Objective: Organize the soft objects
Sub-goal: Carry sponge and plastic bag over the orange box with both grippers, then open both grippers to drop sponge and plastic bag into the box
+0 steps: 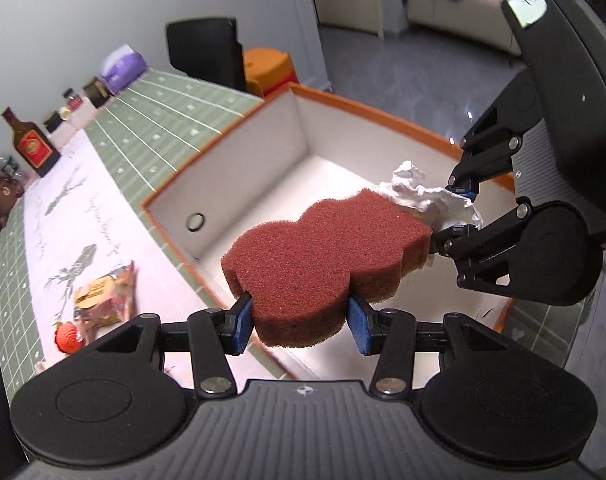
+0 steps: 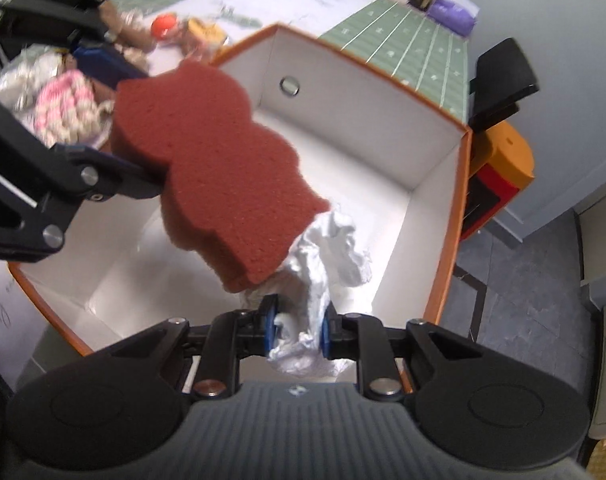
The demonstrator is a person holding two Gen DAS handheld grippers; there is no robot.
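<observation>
Over the orange-rimmed box (image 1: 383, 114), carrying two soft things at once. Clamping the brown-red scalloped sponge (image 1: 327, 256) across its narrow waist with the left gripper (image 1: 299, 320), pads (image 1: 243, 320) pressing in from both sides, and hanging it above the box's white interior. Pinching the crumpled white tissue wad (image 2: 335, 248) with the right gripper (image 2: 297, 328), jaws drawn close together on it, just above the box's near rim, with the wad touching the sponge's far end.

Judging the step: bringing both items in for a drop, neither yet released. Looking ahead: lowering each a little inside the walls, then spreading the jaws, probably one side at a time, since the sponge and the wad are crowding each other and could snag. Watching the tissue especially, as light paper tends to cling to a pad instead of falling.

Counting: one sponge, one tissue wad, one box, two grippers. Seeing nothing on the visible part of the box floor, though the sponge is hiding some of it. Noting more things waiting outside the box on the patterned tablecloth (image 1: 115, 216): one pink-and-white knitted piece (image 2: 67, 104), one snack packet (image 1: 103, 300), one red strawberry-like toy (image 1: 67, 338); other shapes near them too blurred to name.
</observation>
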